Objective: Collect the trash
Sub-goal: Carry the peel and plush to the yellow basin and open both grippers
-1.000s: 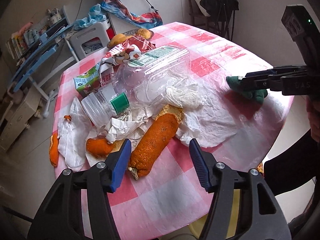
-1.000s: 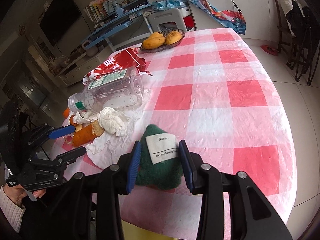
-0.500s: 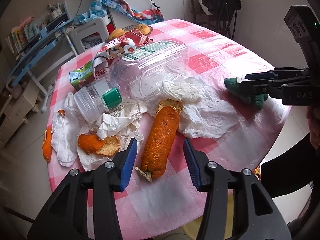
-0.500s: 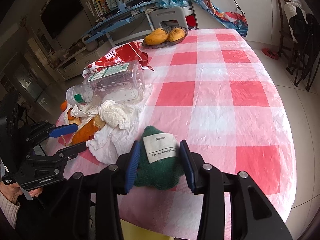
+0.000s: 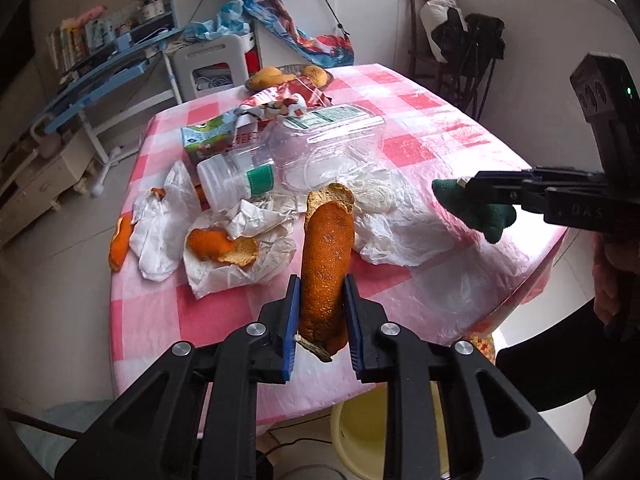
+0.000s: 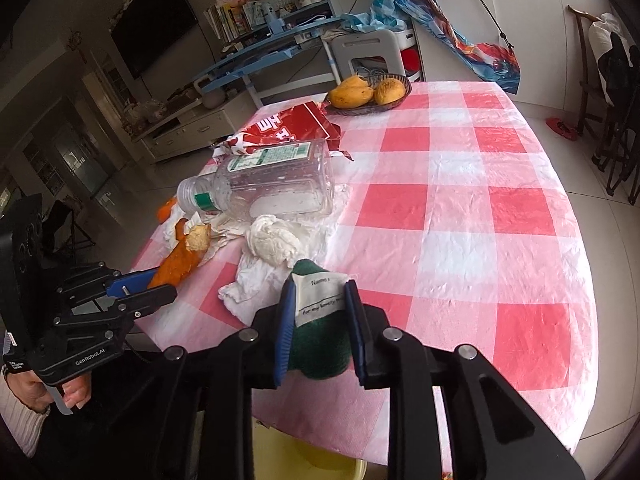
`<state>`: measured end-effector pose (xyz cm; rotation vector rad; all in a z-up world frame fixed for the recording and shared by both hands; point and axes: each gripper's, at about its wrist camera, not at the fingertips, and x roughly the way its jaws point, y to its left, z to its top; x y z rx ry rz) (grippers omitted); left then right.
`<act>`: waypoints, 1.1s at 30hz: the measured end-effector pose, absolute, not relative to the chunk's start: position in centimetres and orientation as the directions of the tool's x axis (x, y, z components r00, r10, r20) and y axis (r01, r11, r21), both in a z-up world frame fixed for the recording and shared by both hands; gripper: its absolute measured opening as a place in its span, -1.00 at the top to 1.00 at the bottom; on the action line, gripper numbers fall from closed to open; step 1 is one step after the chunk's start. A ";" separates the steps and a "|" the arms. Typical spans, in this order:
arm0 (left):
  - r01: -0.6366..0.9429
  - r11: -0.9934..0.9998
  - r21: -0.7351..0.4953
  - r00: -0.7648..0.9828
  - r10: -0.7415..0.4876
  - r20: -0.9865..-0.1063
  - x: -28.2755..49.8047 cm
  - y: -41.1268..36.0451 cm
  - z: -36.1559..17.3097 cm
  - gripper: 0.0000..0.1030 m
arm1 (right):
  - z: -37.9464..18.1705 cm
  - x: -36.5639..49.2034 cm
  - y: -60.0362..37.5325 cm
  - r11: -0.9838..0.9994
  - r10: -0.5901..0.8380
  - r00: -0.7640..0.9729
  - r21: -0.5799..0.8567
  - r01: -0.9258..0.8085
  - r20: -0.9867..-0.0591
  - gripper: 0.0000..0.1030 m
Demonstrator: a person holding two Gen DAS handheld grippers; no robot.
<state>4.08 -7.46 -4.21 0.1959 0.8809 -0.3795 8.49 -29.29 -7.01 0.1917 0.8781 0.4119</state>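
Observation:
My left gripper (image 5: 320,316) is shut on a long orange peel (image 5: 326,264), gripping its near end over the table's front edge. The same peel shows in the right wrist view (image 6: 180,258). My right gripper (image 6: 318,320) is shut on a green cloth (image 6: 320,344) with a white label, held above the pink checked table (image 6: 460,200); the cloth also shows at the right of the left wrist view (image 5: 476,210). Other trash lies in a heap: a clear plastic bottle (image 5: 320,148), crumpled white tissues (image 5: 392,224), smaller orange peels (image 5: 220,246), a green juice carton (image 5: 208,138) and a red wrapper (image 6: 288,130).
A bowl of mangoes (image 6: 368,94) stands at the table's far edge. A yellow bin (image 5: 360,428) sits on the floor under the table's near edge. A white stool (image 5: 216,68) and blue shelves (image 5: 108,76) stand beyond the table. A chair with bags (image 5: 460,48) is at the back right.
My left gripper has closed on the long orange peel and drawn it toward the table's front edge. The right gripper has stayed shut on the green cloth, barely moving.

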 end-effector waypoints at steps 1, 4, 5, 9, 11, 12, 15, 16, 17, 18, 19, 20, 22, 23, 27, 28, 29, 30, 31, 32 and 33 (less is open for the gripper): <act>0.386 0.923 -0.003 0.584 -0.247 -0.773 3.6 -7.0 -3.9 0.60 | -6.9 8.3 -29.2 0.898 0.439 0.564 0.340 -0.278 -0.699 0.51; 0.360 0.932 -0.034 0.601 -0.259 -0.756 2.3 -6.2 -3.4 0.60 | -6.5 7.5 -28.7 0.885 0.465 0.554 0.355 -0.301 -0.691 0.51; 0.351 0.936 -0.044 0.605 -0.262 -0.752 1.7 -5.9 -3.3 0.60 | -6.4 7.1 -28.5 0.879 0.477 0.548 0.363 -0.309 -0.687 0.51; 0.335 0.940 -0.063 0.605 -0.266 -0.750 0.0 -5.7 -3.4 0.60 | -6.4 5.2 -27.4 0.860 0.509 0.524 0.379 -0.342 -0.683 0.51; 0.335 0.940 -0.062 0.602 -0.264 -0.753 -0.7 -5.9 -3.6 0.60 | -6.8 4.0 -26.6 0.854 0.518 0.505 0.380 -0.356 -0.691 0.51; 0.334 0.940 -0.063 0.601 -0.264 -0.754 -1.0 -6.1 -3.7 0.60 | -7.0 3.5 -26.2 0.853 0.518 0.493 0.374 -0.364 -0.700 0.51; 0.335 0.939 -0.069 0.596 -0.269 -0.757 -2.3 -6.2 -3.9 0.60 | -8.0 2.2 -24.8 0.849 0.513 0.443 0.359 -0.388 -0.735 0.43; 0.338 0.939 -0.071 0.594 -0.271 -0.758 -2.8 -6.3 -3.9 0.60 | -8.4 1.8 -24.5 0.853 0.504 0.432 0.352 -0.387 -0.747 0.40; 0.340 0.938 -0.071 0.591 -0.272 -0.759 -3.3 -6.4 -4.0 0.60 | -8.7 1.4 -24.4 0.856 0.497 0.425 0.349 -0.381 -0.757 0.37; 0.342 0.937 -0.069 0.589 -0.271 -0.762 -3.8 -6.5 -4.1 0.60 | -8.9 1.1 -24.5 0.858 0.495 0.422 0.352 -0.374 -0.759 0.32; 0.346 0.936 -0.068 0.583 -0.271 -0.766 -4.3 -6.7 -4.2 0.60 | -9.0 0.9 -24.6 0.863 0.489 0.426 0.352 -0.362 -0.761 0.18; 0.350 0.934 -0.069 0.577 -0.273 -0.770 -4.9 -6.8 -4.4 0.60 | -8.9 0.7 -24.9 0.871 0.479 0.438 0.352 -0.343 -0.761 0.07; 0.363 0.930 -0.067 0.560 -0.275 -0.781 -5.9 -7.2 -4.8 0.60 | -8.5 0.5 -25.6 0.888 0.456 0.472 0.348 -0.301 -0.754 -0.30; 0.369 0.927 -0.066 0.552 -0.276 -0.787 -6.2 -7.5 -5.0 0.60 | -8.4 0.4 -26.0 0.898 0.438 0.488 0.341 -0.277 -0.755 -0.33; 0.417 0.907 -0.068 0.487 -0.286 -0.825 -7.9 -8.8 -6.4 0.58 | -6.9 0.4 -27.1 0.951 0.308 0.574 0.262 -0.164 -0.759 -0.58; 0.429 0.901 -0.057 0.470 -0.277 -0.838 -8.2 -9.3 -6.8 0.52 | -5.8 0.3 -27.2 0.969 0.245 0.621 0.212 -0.128 -0.745 -0.71; 0.443 0.895 -0.048 0.450 -0.268 -0.852 -8.4 -9.7 -7.2 0.46 | -4.3 0.0 -27.2 0.985 0.169 0.677 0.147 -0.090 -0.716 -0.86; 0.447 0.894 -0.038 0.444 -0.259 -0.858 -8.7 -9.9 -7.5 0.22 | -2.9 -0.8 -27.0 0.996 0.089 0.738 0.081 -0.047 -0.669 -0.88; 0.448 0.894 -0.023 0.446 -0.245 -0.861 -8.9 -10.1 -7.6 -0.06 | -2.1 -1.6 -27.0 0.999 0.038 0.787 0.036 -0.021 -0.616 -0.88; 0.447 0.894 -0.006 0.462 -0.236 -0.855 -9.2 -10.2 -7.6 -0.14 | -2.2 -2.2 -27.1 0.999 0.054 0.803 0.034 -0.042 -0.593 -0.88; 0.445 0.895 0.008 0.482 -0.232 -0.845 -9.3 -10.2 -7.2 -0.20 | -3.4 -2.0 -27.1 0.994 0.108 0.753 0.062 -0.090 -0.649 -0.88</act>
